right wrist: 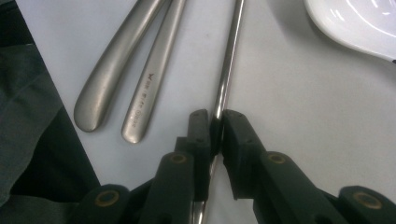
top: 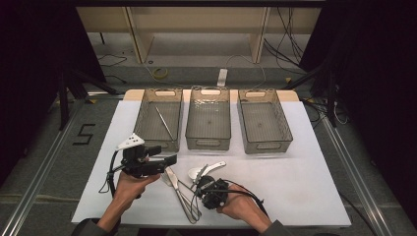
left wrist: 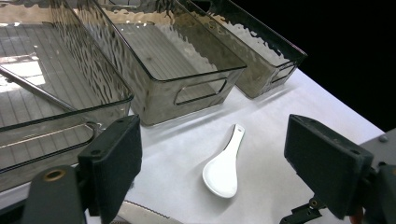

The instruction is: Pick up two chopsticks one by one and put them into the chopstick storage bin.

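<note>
While the high view looked down on the white table (top: 295,162), the left gripper (top: 169,160) hovered before three trays and the right gripper (top: 200,186) met the cutlery. Through the left gripper view, jaws stood apart above a white spoon (left wrist: 223,165). Through the right gripper view, jaws pinched a thin metal rod (right wrist: 227,70) beside two handles.

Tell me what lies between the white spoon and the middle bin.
Nothing: in the left gripper view the white tabletop runs bare from the white spoon up to the middle bin.
</note>
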The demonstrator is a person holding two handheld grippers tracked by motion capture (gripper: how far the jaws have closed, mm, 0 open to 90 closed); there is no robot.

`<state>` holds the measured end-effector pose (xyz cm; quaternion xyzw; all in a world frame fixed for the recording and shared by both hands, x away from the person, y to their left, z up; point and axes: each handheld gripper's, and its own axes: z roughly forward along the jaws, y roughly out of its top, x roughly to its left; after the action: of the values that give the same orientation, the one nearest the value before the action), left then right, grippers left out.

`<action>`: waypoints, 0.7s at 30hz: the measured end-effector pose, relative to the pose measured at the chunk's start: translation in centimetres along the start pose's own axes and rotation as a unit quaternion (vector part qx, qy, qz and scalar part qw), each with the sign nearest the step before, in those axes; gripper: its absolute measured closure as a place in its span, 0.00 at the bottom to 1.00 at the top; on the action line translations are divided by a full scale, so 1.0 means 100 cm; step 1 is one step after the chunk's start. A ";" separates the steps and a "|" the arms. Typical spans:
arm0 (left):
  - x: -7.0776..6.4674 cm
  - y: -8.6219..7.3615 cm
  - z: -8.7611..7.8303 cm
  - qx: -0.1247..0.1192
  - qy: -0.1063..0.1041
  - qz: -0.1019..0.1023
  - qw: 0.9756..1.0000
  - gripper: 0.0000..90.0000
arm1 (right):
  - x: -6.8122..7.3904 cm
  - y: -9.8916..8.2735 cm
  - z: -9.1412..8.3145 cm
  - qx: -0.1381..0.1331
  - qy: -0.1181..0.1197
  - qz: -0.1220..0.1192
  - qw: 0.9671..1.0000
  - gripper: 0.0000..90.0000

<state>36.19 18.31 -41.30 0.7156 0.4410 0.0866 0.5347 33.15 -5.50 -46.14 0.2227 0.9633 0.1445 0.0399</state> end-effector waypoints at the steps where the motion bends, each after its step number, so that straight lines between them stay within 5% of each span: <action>1: 0.000 0.000 0.000 0.000 0.001 0.000 1.000 0.21 | -0.001 0.000 0.000 0.001 0.002 0.001 1.000 0.91; 21: -0.001 0.000 0.000 0.001 -0.001 0.001 1.000 0.21 | -0.019 -0.002 -0.004 0.027 -0.011 0.002 1.000 0.95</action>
<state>36.17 18.21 -41.26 0.7166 0.4398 0.0859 0.5345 34.73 -6.63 -45.81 0.2272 0.9659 0.1159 0.0444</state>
